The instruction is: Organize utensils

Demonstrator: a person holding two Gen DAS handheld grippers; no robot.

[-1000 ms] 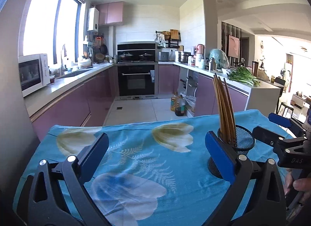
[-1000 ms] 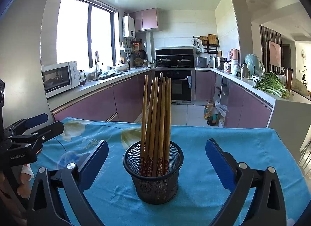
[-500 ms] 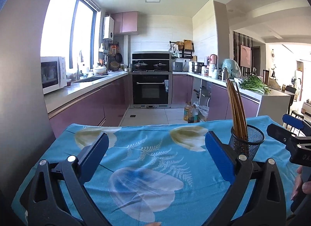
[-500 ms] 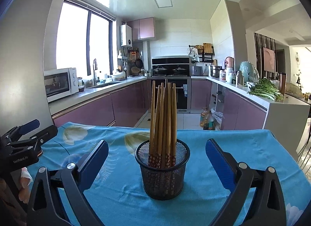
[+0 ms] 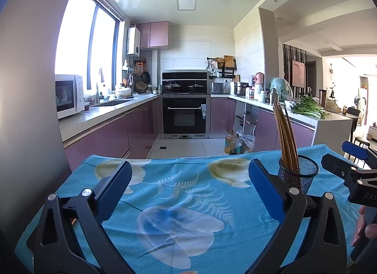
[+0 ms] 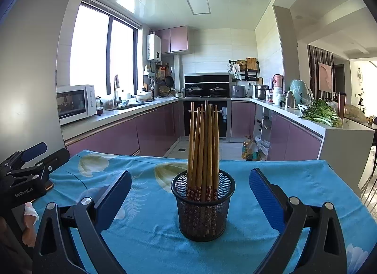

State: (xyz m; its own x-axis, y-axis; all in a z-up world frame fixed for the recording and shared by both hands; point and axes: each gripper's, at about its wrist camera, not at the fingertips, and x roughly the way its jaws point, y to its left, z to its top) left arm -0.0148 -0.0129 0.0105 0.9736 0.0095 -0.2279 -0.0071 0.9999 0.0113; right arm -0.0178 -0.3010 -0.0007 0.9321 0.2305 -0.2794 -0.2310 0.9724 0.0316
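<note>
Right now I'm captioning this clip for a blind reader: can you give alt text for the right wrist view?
A black mesh holder full of upright wooden chopsticks stands on a blue floral tablecloth, centred between the open right gripper's blue pads. The left gripper shows at the left edge, a kitchen behind.

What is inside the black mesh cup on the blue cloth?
The mesh cup holds a bundle of wooden chopsticks, standing upright with their patterned ends down. Through the mesh only chopsticks show; the cup's bottom is hidden by them.
</note>
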